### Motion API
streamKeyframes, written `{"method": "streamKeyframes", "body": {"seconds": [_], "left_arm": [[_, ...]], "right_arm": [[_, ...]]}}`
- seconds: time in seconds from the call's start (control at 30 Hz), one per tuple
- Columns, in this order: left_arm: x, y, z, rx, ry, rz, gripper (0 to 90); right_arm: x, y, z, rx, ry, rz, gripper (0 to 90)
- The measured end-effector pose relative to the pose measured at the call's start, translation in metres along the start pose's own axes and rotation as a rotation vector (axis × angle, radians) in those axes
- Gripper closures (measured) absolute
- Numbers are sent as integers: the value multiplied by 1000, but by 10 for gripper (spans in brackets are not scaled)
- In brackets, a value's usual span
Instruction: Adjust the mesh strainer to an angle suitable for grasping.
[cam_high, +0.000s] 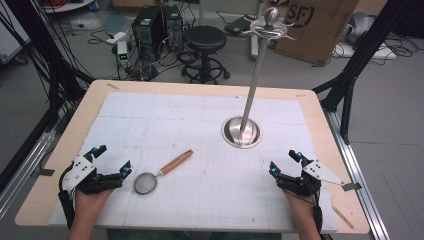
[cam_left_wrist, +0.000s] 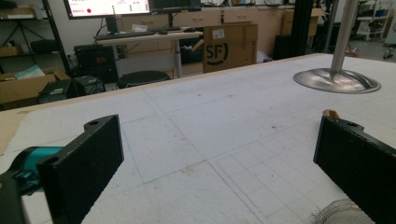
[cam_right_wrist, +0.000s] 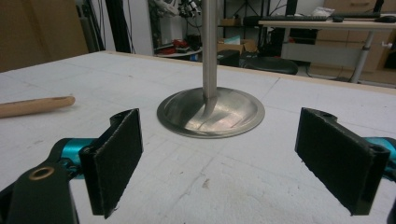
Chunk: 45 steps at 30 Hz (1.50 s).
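A small mesh strainer (cam_high: 145, 182) with a wooden handle (cam_high: 176, 162) lies on the white mat, left of centre. Its mesh edge (cam_left_wrist: 338, 211) peeks in beside my left gripper's right jaw, and the handle (cam_right_wrist: 35, 106) lies at the left of the right gripper view. A tall steel stand (cam_high: 242, 131) with hooks at its top (cam_high: 270, 26) rises right of centre; its round base (cam_right_wrist: 210, 112) sits ahead of my right gripper. My left gripper (cam_high: 114, 160) rests open at the near left, just left of the strainer. My right gripper (cam_high: 284, 162) rests open at the near right. Both hold nothing.
The wooden table (cam_high: 60, 165) carries a white gridded mat (cam_high: 200, 125). Beyond the far edge stand a black stool (cam_high: 205, 42), computer towers (cam_high: 155, 27), a cardboard box (cam_high: 315, 25) and floor cables. Black frame legs (cam_high: 360, 60) flank the table.
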<state>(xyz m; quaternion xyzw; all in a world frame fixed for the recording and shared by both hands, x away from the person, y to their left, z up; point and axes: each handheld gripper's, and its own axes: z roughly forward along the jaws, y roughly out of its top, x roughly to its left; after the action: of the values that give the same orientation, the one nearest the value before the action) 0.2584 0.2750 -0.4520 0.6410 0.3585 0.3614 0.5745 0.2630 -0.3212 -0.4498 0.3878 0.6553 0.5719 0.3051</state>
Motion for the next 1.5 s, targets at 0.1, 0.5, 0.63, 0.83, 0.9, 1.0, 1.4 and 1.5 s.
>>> {"method": "streamKeyframes", "body": {"seconds": [0.1,0.5,0.63,0.83,0.9,1.0,1.4,1.5], "left_arm": [[-1,1,2,17,9,3,19],[0,1,3,26,-3,2,19],[-1,1,3,29,-13,13,19],[1,1,2,24,-9,2,19],[1,1,3,28,-24,4,19],[-1,5,6,68,-57,-25,19],[-16,33,28,147,-145,-32,19],[-19,40,34,162,-152,-35,19]], "right_arm": [[1,0,0,3,1,1,140],[1,-1,-1,-15,3,-9,140],[1,-1,-1,-15,3,-10,140],[1,-1,-1,-15,2,-14,140],[1,-1,-1,-12,4,-12,140],[1,-1,-1,-15,-3,-3,140],[1,-1,-1,-14,-1,-9,140],[1,-1,-1,-14,-2,-5,140]]}}
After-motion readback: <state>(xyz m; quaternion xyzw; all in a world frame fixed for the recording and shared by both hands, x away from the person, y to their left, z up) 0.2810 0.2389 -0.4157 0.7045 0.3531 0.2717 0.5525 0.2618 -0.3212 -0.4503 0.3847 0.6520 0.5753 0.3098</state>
